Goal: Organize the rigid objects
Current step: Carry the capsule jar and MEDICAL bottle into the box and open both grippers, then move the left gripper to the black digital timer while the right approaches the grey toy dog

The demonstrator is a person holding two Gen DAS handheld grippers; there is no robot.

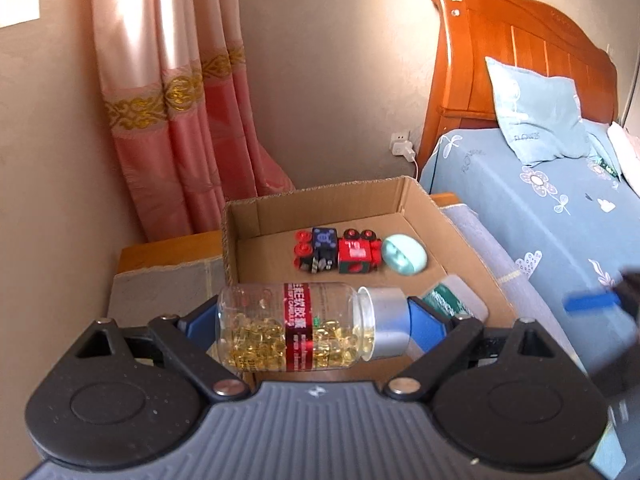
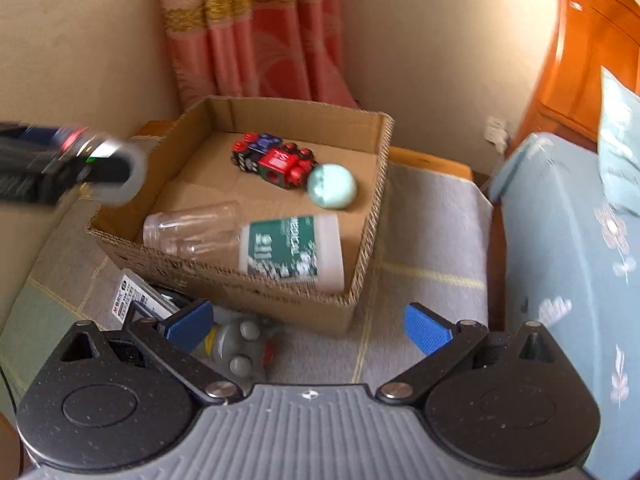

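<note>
My left gripper (image 1: 314, 326) is shut on a clear capsule bottle (image 1: 296, 326) with yellow softgels, a red label and a silver cap, held sideways just in front of the cardboard box (image 1: 256, 210). The same bottle shows blurred at the left of the right wrist view (image 2: 100, 160), at the box's near left corner. The box (image 2: 372, 208) holds a red and black toy train (image 2: 276, 162), a mint green egg-shaped case (image 2: 332, 186) and a clear bottle with a green label (image 2: 280, 246) lying on its side. My right gripper (image 2: 308, 326) is open and empty, in front of the box.
A grey toy (image 2: 240, 350) and a labelled package (image 2: 136, 298) lie on the grey mat (image 2: 432, 232) before the box. A bed (image 1: 540, 216) with a blue sheet stands to the right. Pink curtains (image 1: 180, 100) hang behind, with a wall outlet (image 1: 402, 144) beside them.
</note>
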